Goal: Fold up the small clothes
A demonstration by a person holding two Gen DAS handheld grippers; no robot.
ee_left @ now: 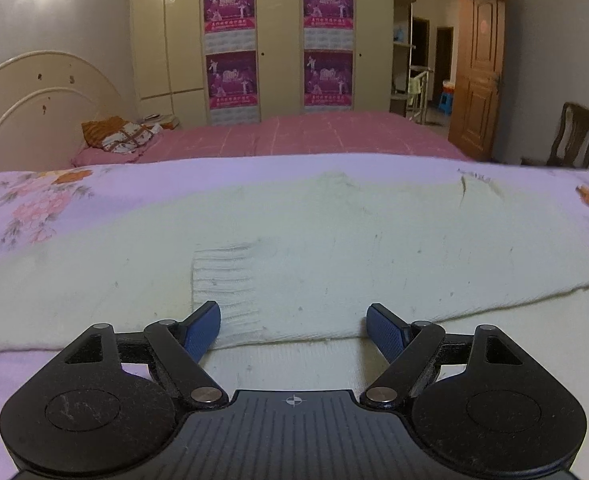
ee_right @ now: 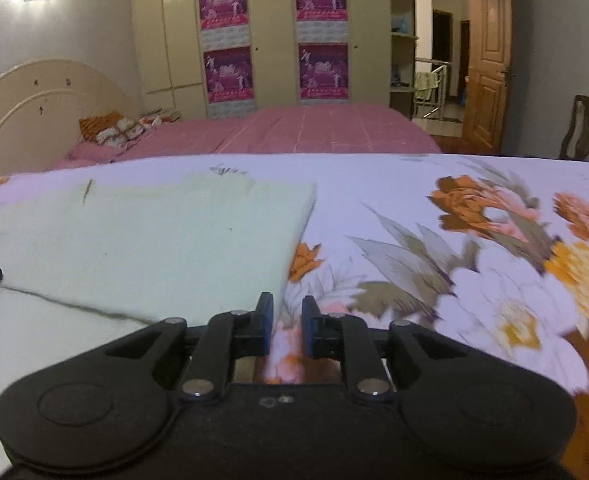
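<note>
1. The task's thing is a pale knitted garment (ee_left: 334, 248), a small sweater by the look of it, lying flat on a floral bedspread (ee_right: 474, 264). In the left wrist view a ribbed cuff (ee_left: 224, 280) rests on top of it near the front edge, which suggests a sleeve is already laid across the body.
2. In the right wrist view the same garment (ee_right: 146, 240) shows a straight right-hand edge and a near edge running off to the left; its layers look doubled, so a fold seems to be in place already.
3. The left gripper (ee_left: 293, 328) stands wide, its blue pads on either side of the garment's near edge, nothing pinched between them.
4. The right gripper (ee_right: 287, 320) is narrow with a small gap; only bedspread shows between the pads, and it sits just beside the garment's near right corner, holding nothing.
5. Judged from this, the step in hand falls between folds. The next move calls for both grippers to take the near edge at matching spots, then carry it evenly to the far edge so the layers do not skew.
6. No basket, box or tray is in view. Beyond lie a pink bed (ee_left: 314, 136) and a wardrobe (ee_left: 278, 40) with its doors closed, contents hidden.
</note>
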